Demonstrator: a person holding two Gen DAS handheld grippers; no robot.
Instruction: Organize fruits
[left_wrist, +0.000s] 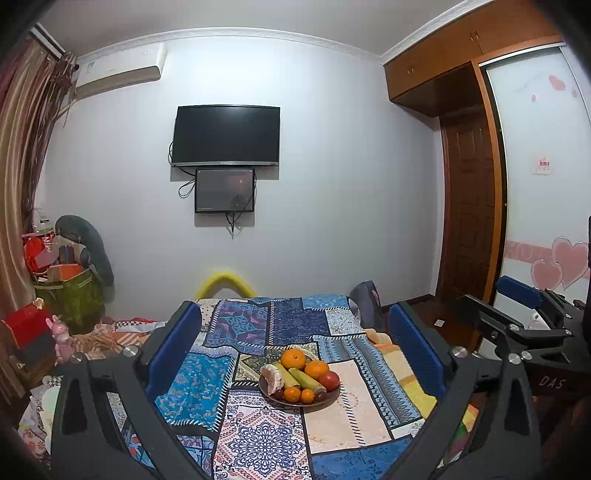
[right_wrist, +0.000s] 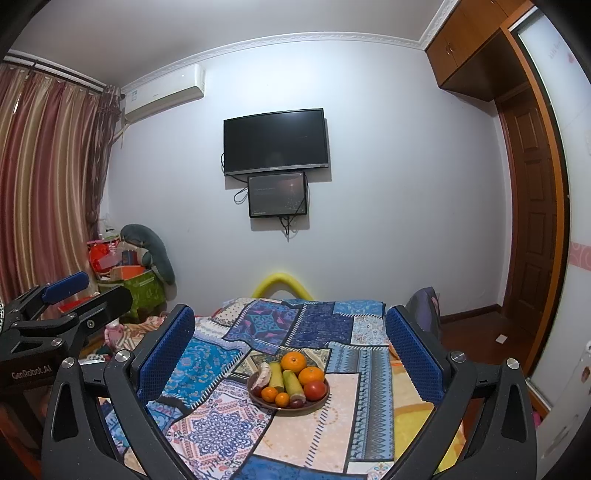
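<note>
A brown plate of fruit sits on a patchwork cloth. It holds oranges, a red tomato-like fruit, green sugarcane-like pieces, small oranges and dark grapes. The plate also shows in the right wrist view. My left gripper is open and empty, held back from and above the plate. My right gripper is open and empty, likewise short of the plate. The right gripper shows at the right edge of the left wrist view; the left gripper shows at the left of the right wrist view.
The cloth covers a bed-like surface. A yellow foam tube stands at its far end. Boxes and a grey plush pile at the left by the curtain. A wooden door is at the right.
</note>
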